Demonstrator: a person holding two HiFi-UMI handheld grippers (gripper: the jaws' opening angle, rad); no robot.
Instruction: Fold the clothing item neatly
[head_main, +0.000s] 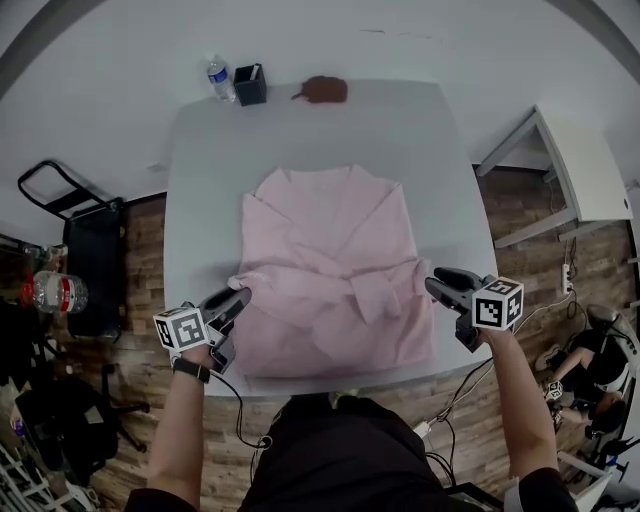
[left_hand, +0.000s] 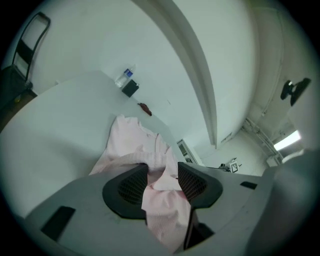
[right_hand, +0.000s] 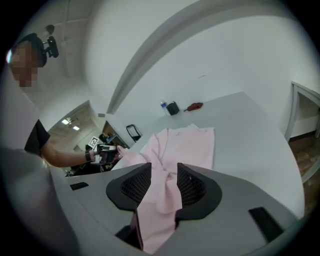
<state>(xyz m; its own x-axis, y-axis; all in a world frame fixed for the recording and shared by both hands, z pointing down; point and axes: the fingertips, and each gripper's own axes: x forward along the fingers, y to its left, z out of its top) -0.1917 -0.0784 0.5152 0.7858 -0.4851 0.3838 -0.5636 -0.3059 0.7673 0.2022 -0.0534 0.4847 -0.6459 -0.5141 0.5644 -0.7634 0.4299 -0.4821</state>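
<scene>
Robe (head_main: 335, 270) | edges in parted left tongs (head_main: 233, 302), right tongs (head_main: 438, 286) (loosely) | tabletop (head_main: 420, 140) beyond

Bottle (head_main: 221, 78), black holder (head_main: 250, 85), brown pouch (head_main: 325, 89)

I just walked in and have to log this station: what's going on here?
A person at the grey table is folding a pink garment with a tool in each hand. The left tool and right tool sit at its two side edges near the person, jaws apart, pink cloth lying loose between them.
</scene>
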